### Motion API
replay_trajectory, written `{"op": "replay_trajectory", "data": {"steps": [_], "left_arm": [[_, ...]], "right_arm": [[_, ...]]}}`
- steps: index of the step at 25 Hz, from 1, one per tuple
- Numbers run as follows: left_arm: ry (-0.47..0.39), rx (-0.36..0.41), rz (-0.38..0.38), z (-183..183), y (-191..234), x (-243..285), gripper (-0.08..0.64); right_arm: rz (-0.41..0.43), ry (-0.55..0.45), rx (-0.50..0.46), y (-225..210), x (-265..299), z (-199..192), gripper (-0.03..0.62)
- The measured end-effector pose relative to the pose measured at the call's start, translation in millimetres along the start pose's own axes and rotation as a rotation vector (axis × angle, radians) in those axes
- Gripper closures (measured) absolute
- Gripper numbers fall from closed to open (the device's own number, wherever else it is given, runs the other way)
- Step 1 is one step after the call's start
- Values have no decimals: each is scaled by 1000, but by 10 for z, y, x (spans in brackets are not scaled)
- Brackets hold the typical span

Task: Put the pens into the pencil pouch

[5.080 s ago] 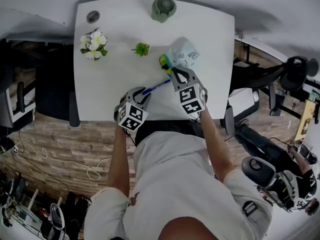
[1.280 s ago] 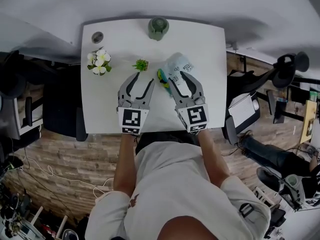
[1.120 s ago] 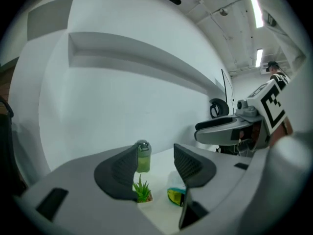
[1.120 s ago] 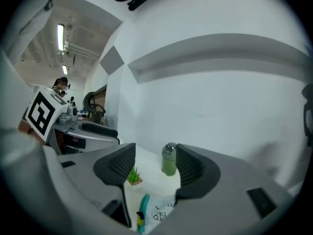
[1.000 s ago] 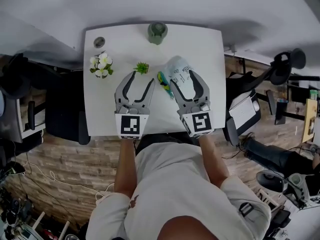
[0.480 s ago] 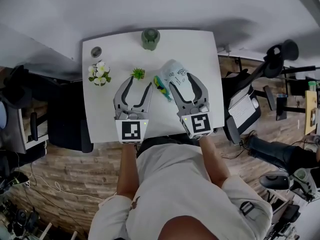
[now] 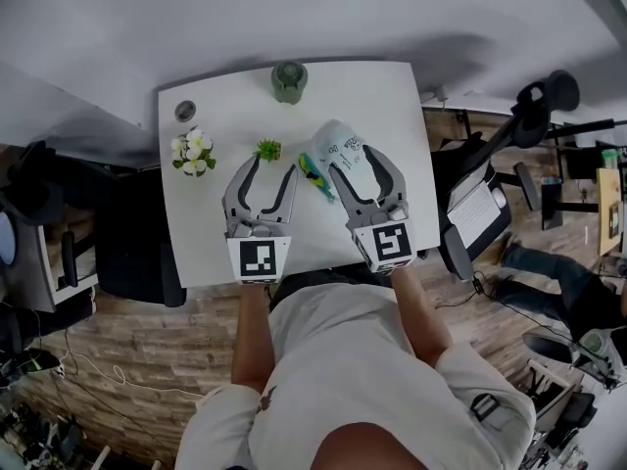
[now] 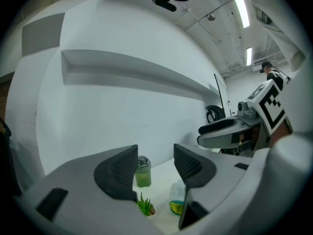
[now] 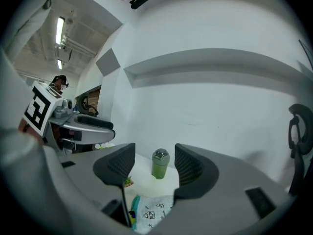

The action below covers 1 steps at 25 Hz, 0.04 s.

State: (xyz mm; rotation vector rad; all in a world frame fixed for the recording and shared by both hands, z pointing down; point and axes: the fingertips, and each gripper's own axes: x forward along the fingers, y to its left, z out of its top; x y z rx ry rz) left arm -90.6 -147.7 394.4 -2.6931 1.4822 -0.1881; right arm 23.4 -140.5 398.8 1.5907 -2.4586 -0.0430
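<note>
Office workspace. A white rectangular desk [image 7: 196, 233] stands against a plain white wall [image 7: 294, 8] on a brown wood-plank floor [image 7: 127, 331]. A black swivel chair [image 7: 537, 101] stands beside the desk, loose white cables [image 7: 78, 375] trail across the floor, and fluorescent strip lights [image 8: 239, 4] run along the ceiling.

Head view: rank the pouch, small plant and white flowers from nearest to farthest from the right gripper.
1. Pouch, by the right gripper's jaws.
2. Small plant, further left, mid-table.
3. White flowers, near the table's left edge.
</note>
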Motion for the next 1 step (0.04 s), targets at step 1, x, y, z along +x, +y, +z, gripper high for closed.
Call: {"op": "replay_trajectory", "data": {"steps": [1], "left_arm": [[-1, 0, -1, -12, 5, 8, 334]], "right_arm": [[-3, 7, 1, -2, 11, -16, 342]]}}
